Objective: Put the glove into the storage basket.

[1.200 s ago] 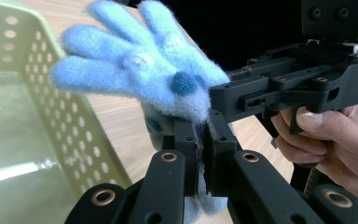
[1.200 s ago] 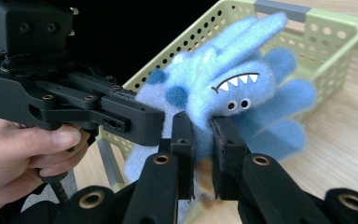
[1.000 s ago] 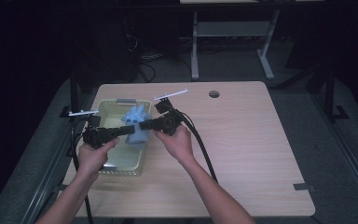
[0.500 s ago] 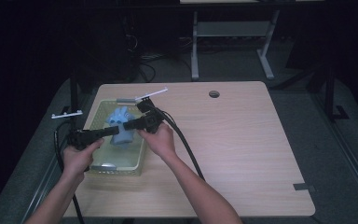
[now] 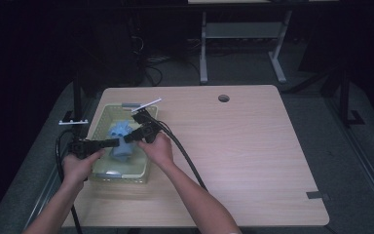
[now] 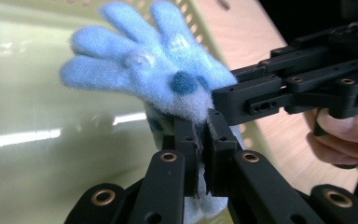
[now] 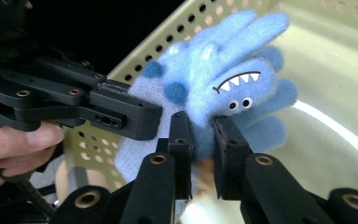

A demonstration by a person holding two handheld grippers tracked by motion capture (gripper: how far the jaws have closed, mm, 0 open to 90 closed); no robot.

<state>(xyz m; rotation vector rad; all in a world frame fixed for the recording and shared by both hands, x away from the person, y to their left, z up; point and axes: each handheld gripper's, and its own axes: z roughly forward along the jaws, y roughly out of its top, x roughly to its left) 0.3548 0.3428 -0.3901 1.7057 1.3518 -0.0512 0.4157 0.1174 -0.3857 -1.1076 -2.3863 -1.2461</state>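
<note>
A fuzzy blue glove (image 5: pixel 118 138) with a toothy face and dark blue spots hangs over a pale green perforated basket (image 5: pixel 121 179) at the table's left. My left gripper (image 5: pixel 114 143) comes in from the left, and my right gripper (image 5: pixel 129 138) from the right. In the left gripper view the jaws (image 6: pixel 204 123) are pressed shut on the glove's (image 6: pixel 140 60) cuff edge, with the right gripper (image 6: pixel 223 100) just beyond. In the right gripper view the jaws (image 7: pixel 201 123) pinch the glove (image 7: pixel 214 79) below its face, and the left gripper (image 7: pixel 135 116) is close at the left.
The wooden table (image 5: pixel 253 146) spreads out bare to the right of the basket. It has a cable hole (image 5: pixel 223 98) near its far edge and a grey tape strip (image 5: pixel 316 196) at the front right. A black cable (image 5: pixel 185 156) trails from the right gripper.
Both hands and the glove have moved left and a little nearer, from the basket's right side to over its middle. Both grippers still hold the glove.
</note>
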